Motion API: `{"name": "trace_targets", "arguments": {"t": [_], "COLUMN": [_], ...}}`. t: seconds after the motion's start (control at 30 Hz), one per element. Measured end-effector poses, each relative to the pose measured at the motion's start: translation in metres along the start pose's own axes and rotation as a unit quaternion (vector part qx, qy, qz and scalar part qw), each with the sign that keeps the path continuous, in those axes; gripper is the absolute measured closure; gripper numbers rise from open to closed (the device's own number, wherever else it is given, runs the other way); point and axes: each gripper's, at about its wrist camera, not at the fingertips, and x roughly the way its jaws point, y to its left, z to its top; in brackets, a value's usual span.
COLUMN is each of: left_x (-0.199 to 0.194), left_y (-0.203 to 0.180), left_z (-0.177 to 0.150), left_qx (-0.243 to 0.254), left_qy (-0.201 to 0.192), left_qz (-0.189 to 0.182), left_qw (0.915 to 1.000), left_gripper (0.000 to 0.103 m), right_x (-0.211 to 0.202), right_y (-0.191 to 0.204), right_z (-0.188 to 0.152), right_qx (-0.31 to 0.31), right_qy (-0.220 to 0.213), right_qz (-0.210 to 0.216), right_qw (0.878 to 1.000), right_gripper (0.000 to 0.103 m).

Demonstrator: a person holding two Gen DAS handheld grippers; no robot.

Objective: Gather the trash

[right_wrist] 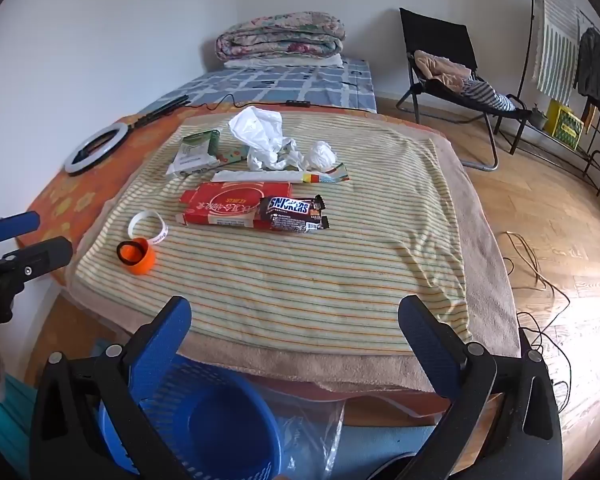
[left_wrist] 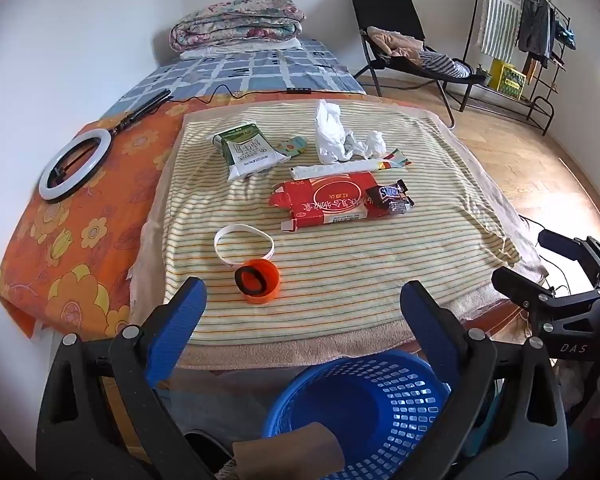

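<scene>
1. While both claws hang back from the near edge of the bed, the trash lies scattered on a striped towel (right_wrist: 300, 280) spread over the bed.
2. Nearest is an orange cap (left_wrist: 257, 281), open side up, with a white plastic ring (left_wrist: 244, 245) just behind it and touching or nearly touching it.
3. Past these lies a flattened red carton (left_wrist: 328, 200), and a Snickers wrapper (right_wrist: 296, 213) overlaps its right end.
4. Behind the carton lies a long white wrapper with a coloured end (right_wrist: 280, 177).
5. Farther back sit a green and white milk carton (left_wrist: 246, 150), a small patterned wrapper (left_wrist: 294, 146) just right of it, a white plastic bag (right_wrist: 256, 132) and crumpled tissues (right_wrist: 320, 155).
6. A blue perforated basket (left_wrist: 364, 400) stands on the floor below the bed's near edge, under the left claw (left_wrist: 302, 312), whose blue-padded fingers stand wide apart with nothing between them.
7. The right claw (right_wrist: 294, 332) is likewise spread wide and holds nothing; it hovers to the right of the basket.
8. A ring light (left_wrist: 74, 166) lies on the orange floral sheet (left_wrist: 80, 240) left of the towel.
9. A folded quilt (left_wrist: 236, 20) sits at the far end of the bed, and a black folding chair (right_wrist: 448, 60) with clothes stands on the wooden floor to the right.
</scene>
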Motion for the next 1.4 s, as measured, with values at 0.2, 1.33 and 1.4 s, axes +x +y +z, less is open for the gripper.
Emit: {"name": "trace_targets", "arguments": {"t": [0.2, 1.33, 1.4], "left_x": [0.000, 0.000, 0.000], "left_y": [-0.007, -0.015, -0.014], "left_z": [0.002, -0.004, -0.004], "left_qx": [0.010, 0.017, 0.016], "left_qy": [-0.001, -0.001, -0.001], "left_qz": [0.013, 0.013, 0.014], "left_qw": [0.9999, 0.9998, 0.9998], "left_gripper": [0.004, 0.004, 0.004], "right_x": [-0.001, 0.005, 0.005], "right_y": [-0.001, -0.004, -0.004], "right_z": [0.001, -0.005, -0.004], "right_qx": [0.008, 0.022, 0.023], "right_qy": [0.006, 0.022, 0.022], "right_qz": [0.001, 0.020, 0.020], "right_qw": [1.000, 0.999, 0.999], "right_gripper": [0.000, 0.000, 0.000]}}
